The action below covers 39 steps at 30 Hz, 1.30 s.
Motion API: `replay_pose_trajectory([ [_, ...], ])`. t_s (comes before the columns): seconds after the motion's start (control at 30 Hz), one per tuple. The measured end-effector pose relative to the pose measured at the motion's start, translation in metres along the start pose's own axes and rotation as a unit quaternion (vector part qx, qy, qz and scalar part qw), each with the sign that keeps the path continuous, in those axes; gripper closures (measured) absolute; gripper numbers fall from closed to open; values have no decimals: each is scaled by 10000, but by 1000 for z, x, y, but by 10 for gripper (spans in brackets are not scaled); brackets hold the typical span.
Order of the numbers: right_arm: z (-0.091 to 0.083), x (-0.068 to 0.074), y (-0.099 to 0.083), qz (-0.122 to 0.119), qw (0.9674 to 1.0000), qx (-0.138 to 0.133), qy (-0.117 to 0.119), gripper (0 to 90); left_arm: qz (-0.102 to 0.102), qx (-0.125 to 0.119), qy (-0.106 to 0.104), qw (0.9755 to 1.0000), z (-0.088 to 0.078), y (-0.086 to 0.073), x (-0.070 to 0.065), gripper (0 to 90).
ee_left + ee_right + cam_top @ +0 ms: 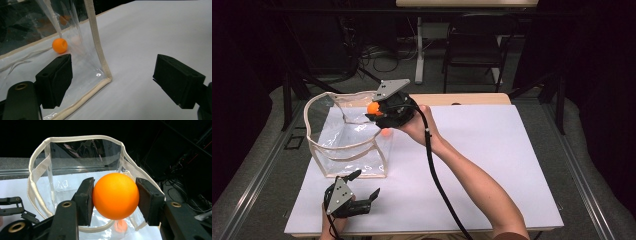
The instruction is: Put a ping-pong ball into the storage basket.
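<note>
My right gripper (376, 110) is shut on an orange ball (373, 108) and holds it over the right rim of a clear plastic bag (343, 137) with beige trim. In the right gripper view the ball (115, 195) sits squeezed between both pads above the bag's open mouth (37, 167). A second orange ball (385, 132) lies on the bag's floor, also seen as a ball (60, 45) in the left gripper view. My left gripper (366, 183) rests open near the table's front edge, its jaws spread either side of the bag's bottom corner (106, 77) without touching it.
The bag stands on a white sheet (492, 150) covering the table, with wide free room to the right. A cable (437, 175) trails from the right gripper along the forearm. A dark chair (477, 45) and a table leg stand beyond the far edge.
</note>
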State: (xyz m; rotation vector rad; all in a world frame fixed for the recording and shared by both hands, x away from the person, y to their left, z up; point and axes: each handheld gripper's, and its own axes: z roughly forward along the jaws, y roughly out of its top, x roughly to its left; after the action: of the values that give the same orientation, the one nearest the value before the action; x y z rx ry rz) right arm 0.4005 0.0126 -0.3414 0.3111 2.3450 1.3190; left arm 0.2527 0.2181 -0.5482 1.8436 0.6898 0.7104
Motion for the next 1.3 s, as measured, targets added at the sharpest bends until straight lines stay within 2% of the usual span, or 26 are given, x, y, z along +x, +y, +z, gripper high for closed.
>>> replay_pose_trajectory([
  [0.33,4,1,1,3,10000,11,34,511,-5,-4,1,10000,0,0,0,158],
  [1.3,18,4,-2,27,9996,264,115,510,-4,-7,9,10000,0,0,0,158],
])
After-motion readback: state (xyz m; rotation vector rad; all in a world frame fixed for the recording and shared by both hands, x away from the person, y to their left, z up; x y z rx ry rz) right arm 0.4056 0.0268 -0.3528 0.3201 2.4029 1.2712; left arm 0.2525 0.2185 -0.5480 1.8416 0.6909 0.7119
